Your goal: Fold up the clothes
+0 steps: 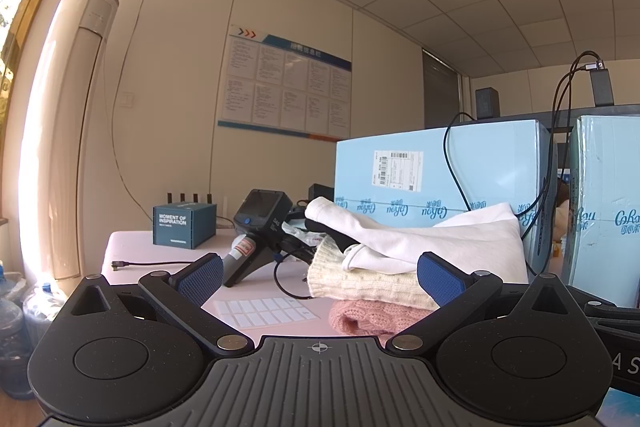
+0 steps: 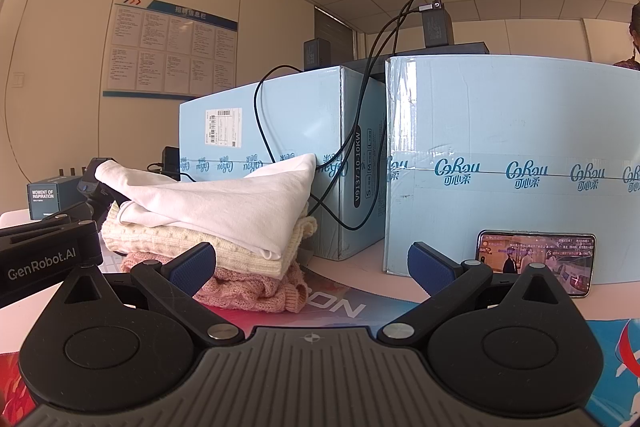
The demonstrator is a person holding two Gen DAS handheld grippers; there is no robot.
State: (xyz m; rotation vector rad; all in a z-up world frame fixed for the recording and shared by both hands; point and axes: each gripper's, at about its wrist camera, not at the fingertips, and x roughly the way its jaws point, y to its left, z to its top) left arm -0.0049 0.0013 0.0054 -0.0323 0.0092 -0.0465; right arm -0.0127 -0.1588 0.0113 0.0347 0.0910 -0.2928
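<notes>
A stack of folded clothes lies on the table: a pink knit (image 1: 372, 315) (image 2: 256, 289) at the bottom, a cream knit (image 1: 360, 281) (image 2: 168, 239) on it, and a white garment (image 1: 420, 235) (image 2: 224, 203) loosely on top. My left gripper (image 1: 320, 281) stands open just in front of the stack, nothing between its blue pads (image 1: 200, 279). My right gripper (image 2: 312, 265) is open too, low over the table, with the stack just beyond its left pad (image 2: 192, 263). The left gripper's black body (image 2: 44, 259) shows at the left of the right wrist view.
Two light blue cartons (image 2: 288, 147) (image 2: 512, 163) stand close behind the stack, with black cables (image 2: 360, 107) hanging over them. A phone (image 2: 536, 261) leans on the right carton. A black handheld device (image 1: 260, 231), a dark blue box (image 1: 184, 225) and a label sheet (image 1: 268, 311) lie to the left.
</notes>
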